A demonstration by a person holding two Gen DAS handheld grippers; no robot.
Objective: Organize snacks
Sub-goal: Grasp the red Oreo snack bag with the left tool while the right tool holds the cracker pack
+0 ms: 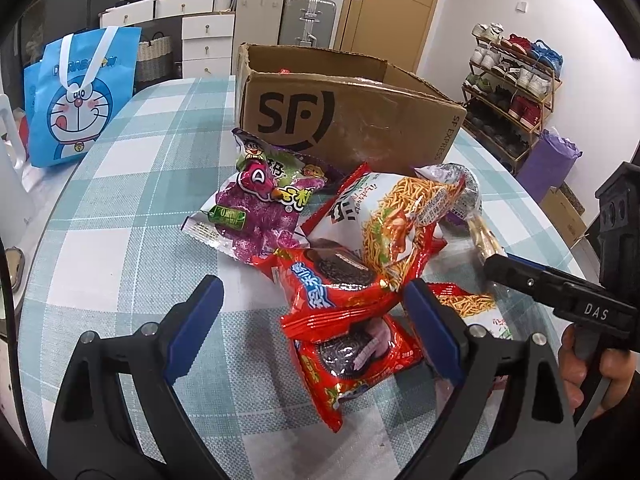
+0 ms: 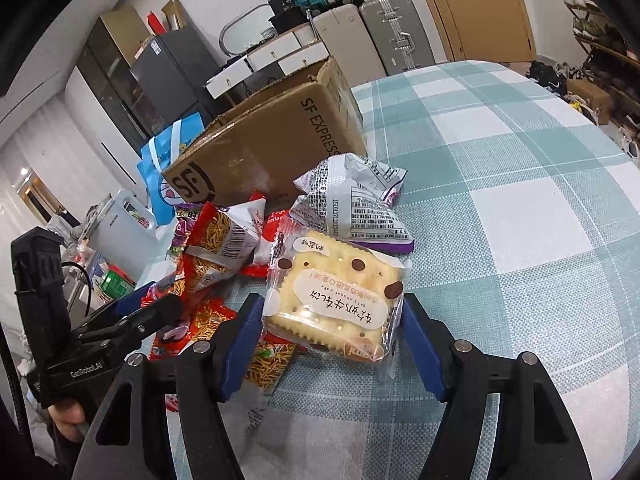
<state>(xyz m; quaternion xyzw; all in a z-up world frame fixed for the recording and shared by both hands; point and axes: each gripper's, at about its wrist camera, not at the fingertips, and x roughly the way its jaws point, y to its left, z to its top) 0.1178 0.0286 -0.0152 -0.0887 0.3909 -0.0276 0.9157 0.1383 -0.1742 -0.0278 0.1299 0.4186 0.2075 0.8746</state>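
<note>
A pile of snack packs lies on the checked table in front of an open SF cardboard box [image 1: 344,112]. My left gripper [image 1: 316,312] is open, its jaws on either side of a red cookie pack [image 1: 332,300] that rests on the pile, with a second red pack [image 1: 356,364] below it. A purple pack [image 1: 256,208] and a noodle-snack pack [image 1: 400,216] lie behind. My right gripper [image 2: 332,332] is open around a clear-wrapped cracker pack [image 2: 336,296], pads close to its sides. A grey-purple pack [image 2: 356,204] lies behind it. The box also shows in the right wrist view [image 2: 260,148].
A blue Doraemon bag [image 1: 80,96] stands at the table's far left edge. The right gripper's body [image 1: 560,292] reaches in from the right in the left wrist view. A shoe rack [image 1: 512,92], suitcases and drawers stand beyond the table.
</note>
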